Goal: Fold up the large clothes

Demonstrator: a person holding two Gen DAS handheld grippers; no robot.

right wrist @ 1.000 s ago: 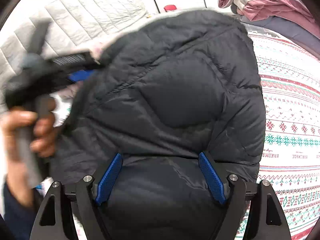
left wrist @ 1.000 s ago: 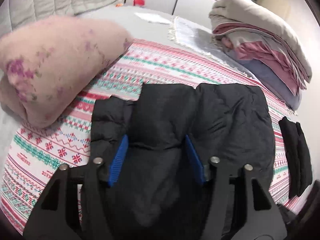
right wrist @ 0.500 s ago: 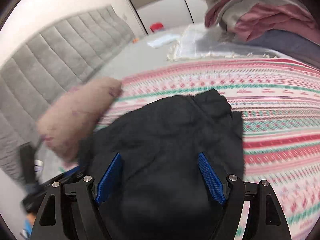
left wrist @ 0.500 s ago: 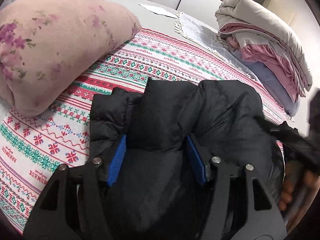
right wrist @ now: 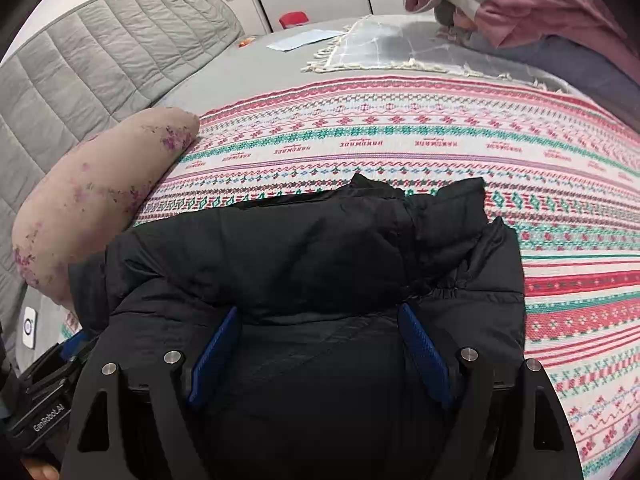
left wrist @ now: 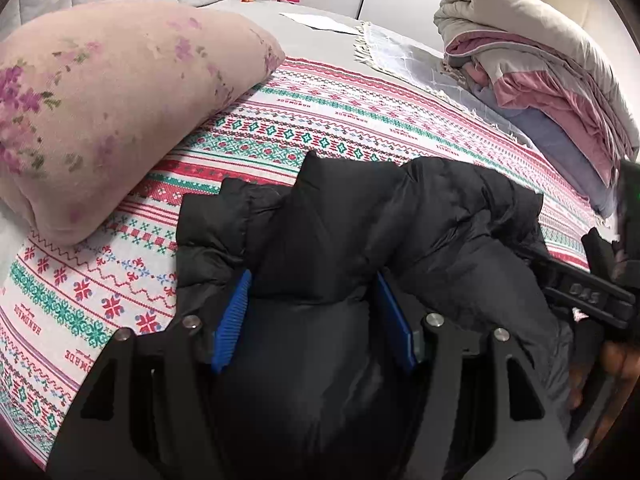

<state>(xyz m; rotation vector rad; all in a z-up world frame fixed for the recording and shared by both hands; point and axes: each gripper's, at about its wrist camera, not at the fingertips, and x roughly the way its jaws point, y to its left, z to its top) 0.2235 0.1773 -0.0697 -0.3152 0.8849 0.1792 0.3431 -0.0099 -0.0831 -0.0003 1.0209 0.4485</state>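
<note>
Closest in, the left gripper (left wrist: pixel 312 316) has its blue pads pressed into a thick bulge of the black puffer jacket (left wrist: pixel 360 240), clamped on that padded fold, presumably to pin the bundle while the other side is brought over. The right gripper (right wrist: pixel 320 352) sits over the jacket's near edge with its pads wide apart; padding fills the space between them, but whether the pads actually squeeze it cannot be told from this view. The jacket lies on the patterned blanket (right wrist: pixel 400 136), doubled over into a rough lump with a sleeve or collar flap sticking up at its far edge, so the fold looks partly made and still needs flattening and squaring. At the right edge of the left view, a hand (left wrist: pixel 616 364) grips the other tool's handle. Just left of the jacket lies a pink floral pillow (left wrist: pixel 100 112), near enough to crowd any spreading toward that side. Farther back, a fringed grey cloth (right wrist: pixel 400 48) lies flat, a stack of folded bedding (left wrist: pixel 540 68) sits at the far right, and a quilted grey headboard (right wrist: pixel 100 64) closes the scene
</note>
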